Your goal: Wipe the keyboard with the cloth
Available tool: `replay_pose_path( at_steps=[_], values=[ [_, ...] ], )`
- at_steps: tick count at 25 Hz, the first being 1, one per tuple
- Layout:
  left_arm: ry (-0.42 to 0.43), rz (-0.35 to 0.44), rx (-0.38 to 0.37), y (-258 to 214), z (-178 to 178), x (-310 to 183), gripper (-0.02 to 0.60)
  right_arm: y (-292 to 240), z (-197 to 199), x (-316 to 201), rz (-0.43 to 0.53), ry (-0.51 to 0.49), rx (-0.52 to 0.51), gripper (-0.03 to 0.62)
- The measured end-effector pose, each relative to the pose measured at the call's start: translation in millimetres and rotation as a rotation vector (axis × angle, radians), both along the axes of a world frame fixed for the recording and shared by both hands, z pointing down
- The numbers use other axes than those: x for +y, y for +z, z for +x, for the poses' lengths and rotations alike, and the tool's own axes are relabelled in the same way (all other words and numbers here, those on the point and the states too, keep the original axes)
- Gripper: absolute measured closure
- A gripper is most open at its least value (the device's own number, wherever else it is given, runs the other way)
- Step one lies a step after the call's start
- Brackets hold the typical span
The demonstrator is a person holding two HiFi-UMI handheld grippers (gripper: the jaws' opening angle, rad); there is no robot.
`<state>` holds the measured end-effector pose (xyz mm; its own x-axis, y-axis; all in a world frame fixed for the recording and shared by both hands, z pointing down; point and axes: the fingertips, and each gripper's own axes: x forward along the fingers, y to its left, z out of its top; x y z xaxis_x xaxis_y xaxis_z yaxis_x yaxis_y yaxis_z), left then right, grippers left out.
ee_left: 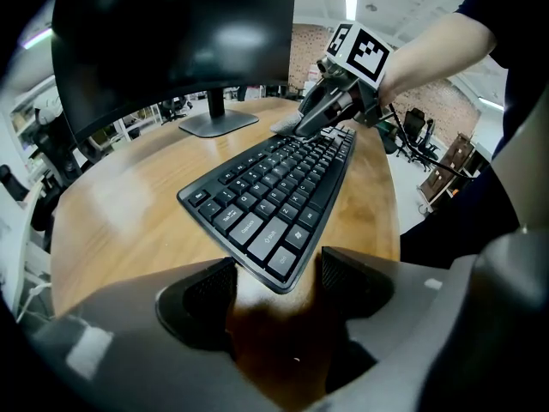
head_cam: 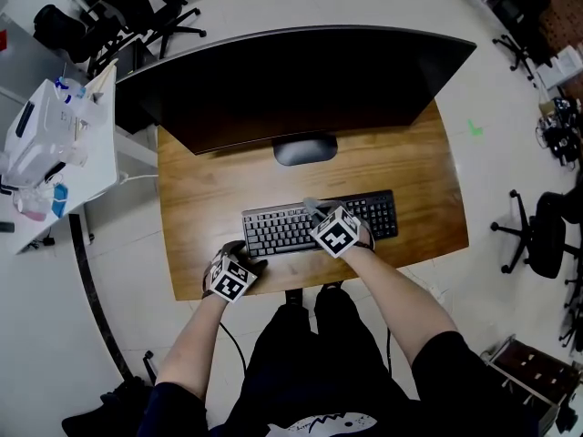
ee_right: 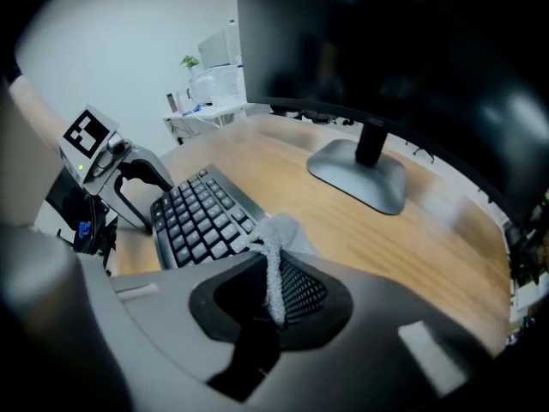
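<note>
Wooden desk (head_cam: 200,198) with a black keyboard (head_cam: 278,230) near its front edge, monitor stand (head_cam: 305,149) behind it

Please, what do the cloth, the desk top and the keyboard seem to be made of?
Cloth: probably a soft grey microfibre or terry fabric; its surface looks fuzzy and it folds limply.
Desk top: wood or wood veneer with a smooth, slightly glossy finish; brown grain lines show.
Keyboard: likely matt black plastic, with white printed legends on the keys.
</note>
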<state>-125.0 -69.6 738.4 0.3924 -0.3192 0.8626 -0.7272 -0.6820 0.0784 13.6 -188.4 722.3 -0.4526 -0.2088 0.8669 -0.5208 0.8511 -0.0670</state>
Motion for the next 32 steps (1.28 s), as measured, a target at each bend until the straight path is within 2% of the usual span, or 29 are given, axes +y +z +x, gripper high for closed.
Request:
replay_pose_path(
  at_steps=[4,9,14,20,24,26,28,32],
  values=[
    [0.001,0.003,-0.004,0,-1,0,0.267,-1,-12,27,0.03,-0.16,0.0,0.565],
    [0.004,0.002,0.001,1,-1,0,0.267,0,0,32,0.042,-0.21,0.039,0.565],
    [0.01,0.005,-0.001,0,0,-1,0.267,1,33,27,0.045,-0.185,0.068,0.565],
    [0.007,0.004,0.0,-1,-1,0,0.267,5,91,15,0.04,-0.091,0.137,0.565],
    [0.011,0.013,0.006,1,-1,-1,0.267,6,114,10,0.05,-0.054,0.186,0.565],
    [0.012,0.012,0.008,1,0,0,0.267,-3,112,8,0.07,-0.041,0.174,0.565],
    [0.016,0.018,0.014,0,1,-1,0.267,-19,95,9,0.092,-0.035,0.118,0.565],
    [0.014,0.016,0.018,1,-1,0,0.267,-39,33,29,0.092,-0.091,-0.003,0.565]
  ],
)
